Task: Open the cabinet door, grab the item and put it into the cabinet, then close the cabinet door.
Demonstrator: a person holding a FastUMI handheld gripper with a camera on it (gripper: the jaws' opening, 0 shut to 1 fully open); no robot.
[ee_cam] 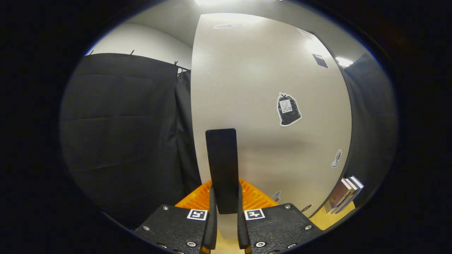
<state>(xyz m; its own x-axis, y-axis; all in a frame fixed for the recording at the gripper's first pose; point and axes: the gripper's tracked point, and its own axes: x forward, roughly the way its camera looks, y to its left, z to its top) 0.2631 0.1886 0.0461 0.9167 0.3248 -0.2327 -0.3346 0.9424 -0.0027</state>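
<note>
The tongs [224, 211] were clamped on the cabinet door's dark handle [221, 165], at twelve o'clock from them. The door [268, 88] stood ahead. A crooked pull could slip the handle free.

Black cloth wall [120, 141] hangs left, clipped along a rail; pale painted wall [148, 42] above it. Bright ceiling lights [344, 62] glare overhead. Low right, stacked books [344, 197] rest on a yellowish surface [332, 218].
</note>
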